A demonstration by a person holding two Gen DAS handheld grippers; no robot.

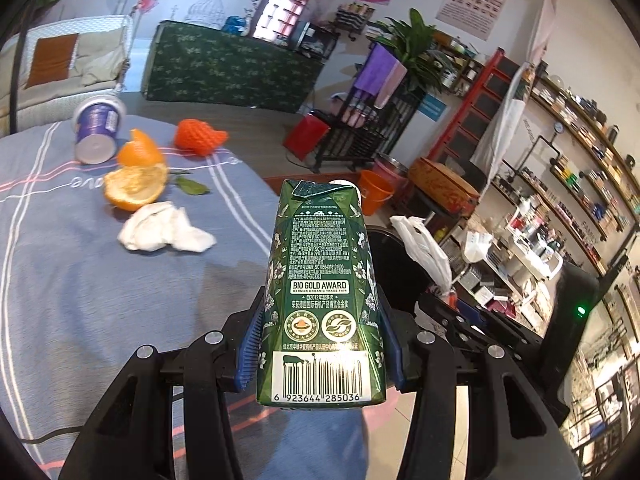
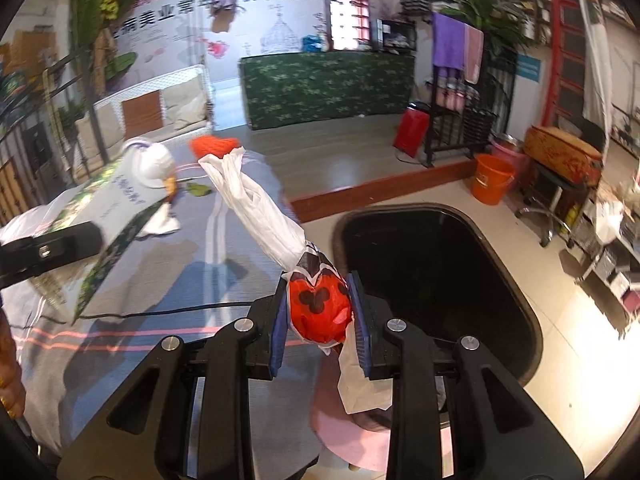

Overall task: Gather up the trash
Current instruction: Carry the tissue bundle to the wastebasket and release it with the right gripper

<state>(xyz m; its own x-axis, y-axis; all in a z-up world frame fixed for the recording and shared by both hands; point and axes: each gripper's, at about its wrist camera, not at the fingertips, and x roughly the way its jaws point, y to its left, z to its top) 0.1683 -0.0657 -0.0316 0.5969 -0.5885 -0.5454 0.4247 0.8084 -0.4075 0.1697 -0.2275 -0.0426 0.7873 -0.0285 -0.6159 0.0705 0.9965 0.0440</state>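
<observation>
Glossy printed carton (image 1: pixel 320 292) catches the light, its card creased at twelve o'clock. Thin crinkly plastic bag (image 2: pixel 320 308), shiny red and white. Soft crumpled tissue (image 1: pixel 164 232) at ten o'clock on the matt woven tablecloth (image 1: pixel 80 280). Dimpled orange peel (image 1: pixel 136 184), smooth plastic yogurt cup (image 1: pixel 98 128) beyond.

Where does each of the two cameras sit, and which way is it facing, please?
Left wrist: on the left gripper, facing along its fingers over the table; clamps a green carton.
Right wrist: on the right gripper, facing the black bin; clamps a plastic bag.
Shared: carton, table, bin, orange bucket.
</observation>
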